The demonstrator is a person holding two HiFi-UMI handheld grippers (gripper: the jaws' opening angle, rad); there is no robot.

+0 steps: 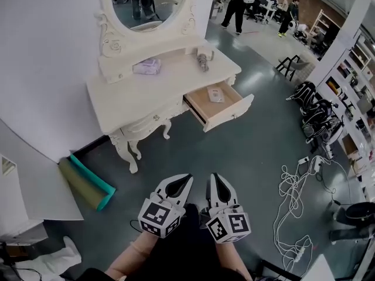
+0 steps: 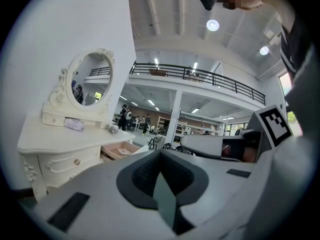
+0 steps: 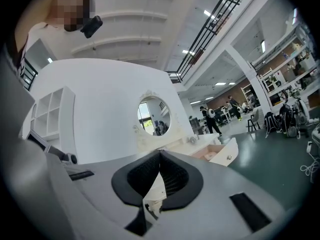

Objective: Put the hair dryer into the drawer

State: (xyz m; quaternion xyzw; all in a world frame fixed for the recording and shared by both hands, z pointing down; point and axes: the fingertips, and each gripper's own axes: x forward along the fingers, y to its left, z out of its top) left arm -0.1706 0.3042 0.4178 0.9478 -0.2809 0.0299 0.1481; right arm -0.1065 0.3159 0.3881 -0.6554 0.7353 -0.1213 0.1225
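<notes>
A small hair dryer lies on the right end of the white dressing table, below the oval mirror. The table's right drawer is pulled out and holds a small flat packet. Both grippers hover low and near me, well short of the table. My left gripper is shut and holds nothing. My right gripper has its tips together and is also empty. In the left gripper view the hair dryer and drawer are small at the left. In the right gripper view the drawer is ahead to the right.
A wrapped pack sits on the tabletop near the mirror base. A green rolled mat lies on the floor left of the table legs. White cables and a power strip trail on the floor at right, near bags. People stand far behind.
</notes>
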